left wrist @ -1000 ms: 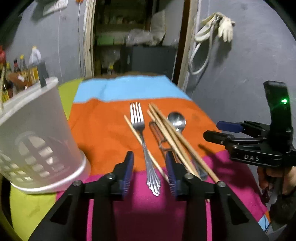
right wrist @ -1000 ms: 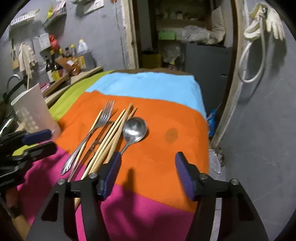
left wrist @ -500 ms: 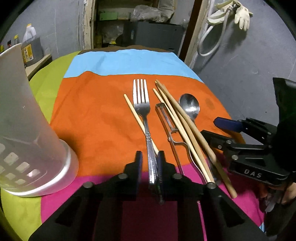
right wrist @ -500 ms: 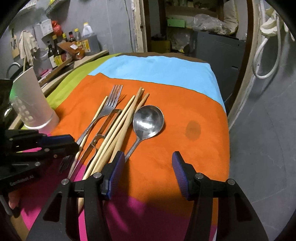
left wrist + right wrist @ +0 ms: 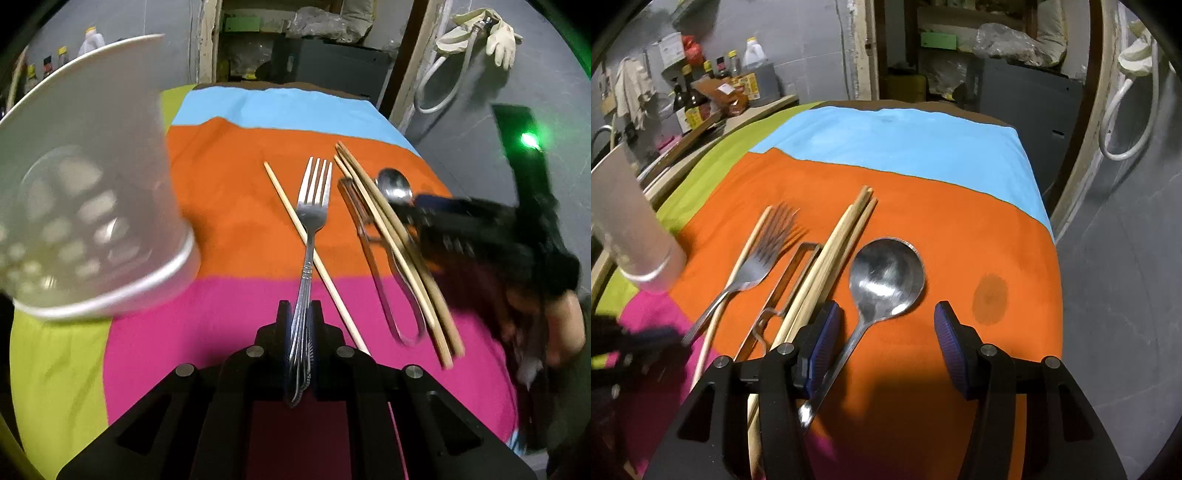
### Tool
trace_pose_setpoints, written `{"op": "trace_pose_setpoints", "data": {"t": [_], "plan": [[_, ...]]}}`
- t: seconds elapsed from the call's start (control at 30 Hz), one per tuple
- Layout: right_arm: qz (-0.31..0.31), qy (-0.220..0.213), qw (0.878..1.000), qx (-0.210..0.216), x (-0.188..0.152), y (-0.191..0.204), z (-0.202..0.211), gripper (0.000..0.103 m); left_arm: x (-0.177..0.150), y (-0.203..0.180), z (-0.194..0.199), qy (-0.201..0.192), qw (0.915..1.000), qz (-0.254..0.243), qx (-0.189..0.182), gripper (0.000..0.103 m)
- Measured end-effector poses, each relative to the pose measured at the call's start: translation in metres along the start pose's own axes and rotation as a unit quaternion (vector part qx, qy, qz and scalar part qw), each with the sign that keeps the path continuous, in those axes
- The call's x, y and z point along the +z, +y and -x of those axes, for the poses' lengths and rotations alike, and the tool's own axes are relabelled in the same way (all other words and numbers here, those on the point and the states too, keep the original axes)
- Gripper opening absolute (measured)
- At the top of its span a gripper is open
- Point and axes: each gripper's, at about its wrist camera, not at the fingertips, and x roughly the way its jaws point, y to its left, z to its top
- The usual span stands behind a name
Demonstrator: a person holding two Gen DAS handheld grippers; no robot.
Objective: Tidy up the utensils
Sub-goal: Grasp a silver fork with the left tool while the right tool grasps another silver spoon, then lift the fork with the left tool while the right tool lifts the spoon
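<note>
My left gripper (image 5: 300, 334) is shut on the handle of a steel fork (image 5: 313, 206), whose tines point away over the orange cloth. A single chopstick (image 5: 310, 251) lies under it. A peeler (image 5: 373, 258), several wooden chopsticks (image 5: 402, 254) and a steel spoon (image 5: 394, 186) lie to the right. In the right wrist view my right gripper (image 5: 882, 345) is open, its fingers either side of the spoon (image 5: 886, 277) handle, low over the cloth. The fork (image 5: 757, 266) and chopsticks (image 5: 834, 254) lie to its left.
A white perforated plastic utensil holder (image 5: 92, 218) stands at the left on the striped cloth (image 5: 236, 206); it also shows in the right wrist view (image 5: 624, 229). A shelf with bottles (image 5: 713, 96) is at the far left. The table's right edge (image 5: 1052, 236) drops to a grey floor.
My left gripper has closed on the fork handle and the fork's tip has lifted and shifted. My right gripper has moved forward and down over the spoon handle.
</note>
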Motion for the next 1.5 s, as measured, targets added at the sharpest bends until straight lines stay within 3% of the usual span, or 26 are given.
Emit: {"op": "trace_pose_setpoints", "data": {"t": [0.13,0.27,0.7,1.0,1.17,1.37,1.4,1.47,1.5], "plan": [[-0.010,0.001,1.000,0.014,0.004,-0.005,-0.001,0.037,-0.011,-0.004,0.012,0.016,0.9998,-0.013,-0.007,0.007],[-0.018,-0.002,1.000,0.025,0.002,-0.010,0.000,0.021,-0.010,-0.011,0.015,0.014,0.9992,-0.036,0.014,0.007],[-0.028,-0.006,0.998,0.048,-0.003,-0.019,0.004,0.020,0.015,-0.024,-0.020,0.042,0.9946,-0.093,0.019,0.008],[-0.033,-0.002,0.997,0.063,0.000,-0.024,0.001,0.020,0.031,-0.019,-0.031,0.058,0.9954,-0.076,-0.001,0.004],[-0.058,0.004,0.994,0.097,0.008,-0.033,-0.005,0.025,0.025,-0.012,-0.023,0.049,0.9974,-0.049,-0.021,0.004],[-0.081,0.003,0.989,0.124,0.011,-0.040,-0.009,0.026,0.009,-0.012,-0.004,0.021,0.9993,-0.028,-0.016,0.004],[-0.090,0.002,0.988,0.129,0.011,-0.043,-0.010,0.025,0.006,-0.012,-0.001,0.015,0.9994,-0.029,-0.014,0.004],[-0.107,0.003,0.986,0.126,0.010,-0.049,-0.011,0.009,0.002,-0.013,0.002,0.010,0.9994,-0.030,-0.015,0.004],[-0.117,0.001,0.984,0.134,0.009,-0.052,-0.011,0.008,0.002,-0.014,0.003,0.010,0.9993,-0.032,-0.017,0.004]]}}
